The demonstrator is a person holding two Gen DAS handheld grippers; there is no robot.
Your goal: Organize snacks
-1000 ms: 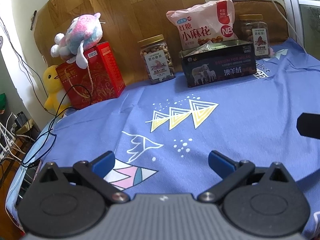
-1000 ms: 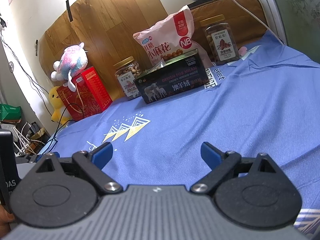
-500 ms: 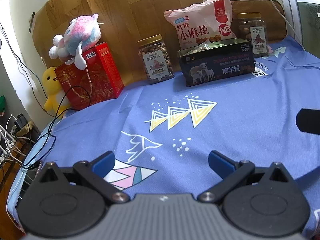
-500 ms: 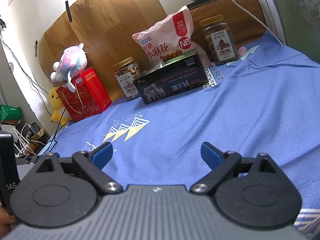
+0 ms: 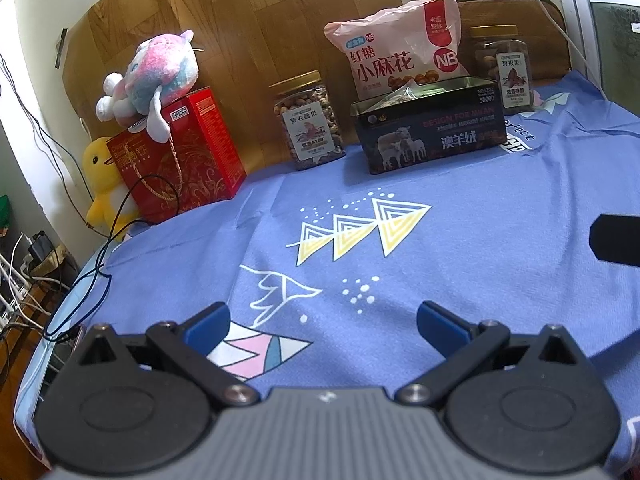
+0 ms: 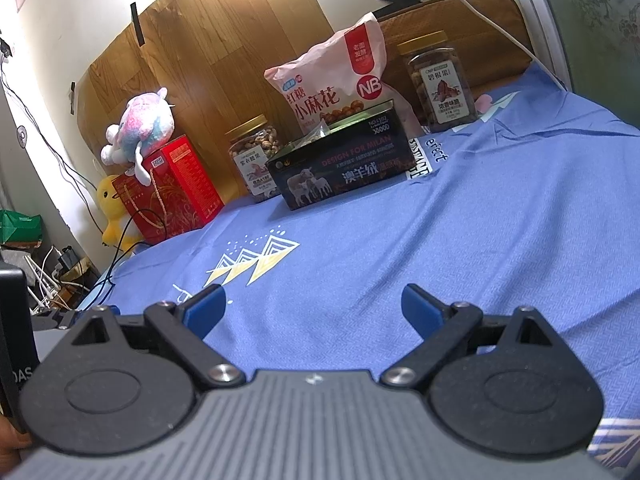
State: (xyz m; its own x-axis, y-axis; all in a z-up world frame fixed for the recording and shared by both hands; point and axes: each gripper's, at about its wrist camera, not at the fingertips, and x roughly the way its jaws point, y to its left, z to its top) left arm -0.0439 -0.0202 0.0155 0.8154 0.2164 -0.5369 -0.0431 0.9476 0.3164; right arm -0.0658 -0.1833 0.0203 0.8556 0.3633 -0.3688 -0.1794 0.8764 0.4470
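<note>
— How do the two claws stand?

— The left gripper (image 5: 323, 326) and the right gripper (image 6: 310, 310) both have their fingers wide apart, with nothing between, low over the blue cloth (image 5: 460, 216).

— And the snacks?

— Far ahead of both claws: the pink snack bag (image 5: 400, 46) stands behind the dark tin box (image 5: 430, 132). One nut jar (image 5: 308, 122) is left of the box, another jar (image 5: 506, 70) right.

The open dark rectangular tin (image 5: 430, 132) hides the base of the pink snack bag (image 5: 400, 52); its own contents are too jumbled to name. The yellow plush duck (image 5: 100, 184) sits half behind the red gift box (image 5: 180, 156). Small jar-label print is unreadable on the gold-lidded nut jar (image 6: 440, 80).
</note>
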